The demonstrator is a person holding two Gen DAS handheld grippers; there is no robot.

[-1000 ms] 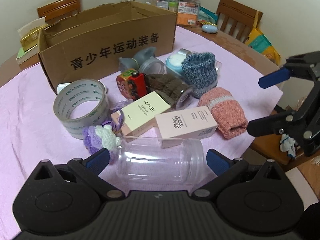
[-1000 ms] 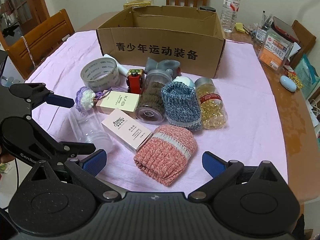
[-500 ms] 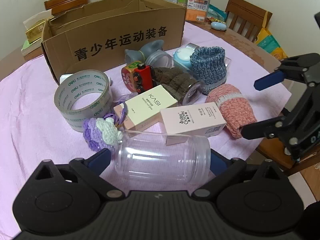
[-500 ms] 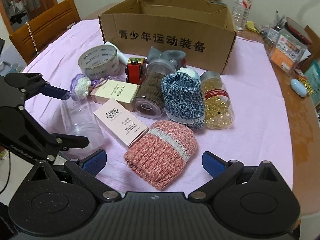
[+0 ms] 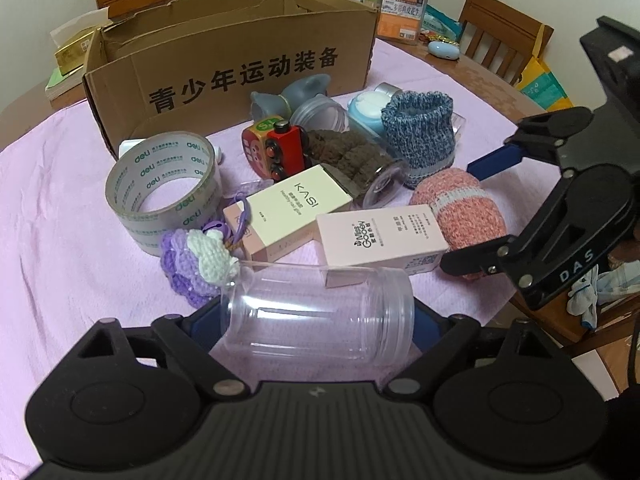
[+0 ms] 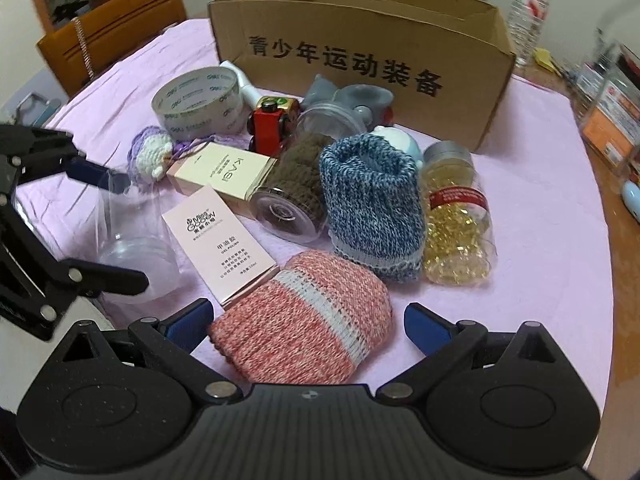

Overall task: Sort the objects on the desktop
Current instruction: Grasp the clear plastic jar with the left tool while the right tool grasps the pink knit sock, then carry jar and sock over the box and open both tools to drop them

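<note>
A clear plastic jar (image 5: 318, 310) lies on its side between the fingers of my left gripper (image 5: 316, 320), which is open around it; the jar also shows in the right wrist view (image 6: 136, 236). My right gripper (image 6: 308, 322) is open around the near end of a pink knitted roll (image 6: 304, 320), also seen in the left wrist view (image 5: 460, 208). Two pink boxes (image 5: 380, 236) (image 5: 292, 210), a tape roll (image 5: 164, 188), a purple crochet charm (image 5: 196, 268), a blue knitted sleeve (image 6: 372, 204) and a red toy train (image 5: 284, 152) lie in a cluster.
An open cardboard box (image 5: 240, 68) stands behind the cluster on the pink tablecloth (image 5: 60, 220). A jar of brown yarn (image 6: 296, 188), a jar of golden capsules (image 6: 456, 216) and a grey toy (image 6: 352, 100) lie nearby. Wooden chairs (image 6: 112, 32) surround the table.
Both grippers have moved forward. The clear jar now sits deeper between my left fingers, and the pink knitted roll has come between my right fingers.
</note>
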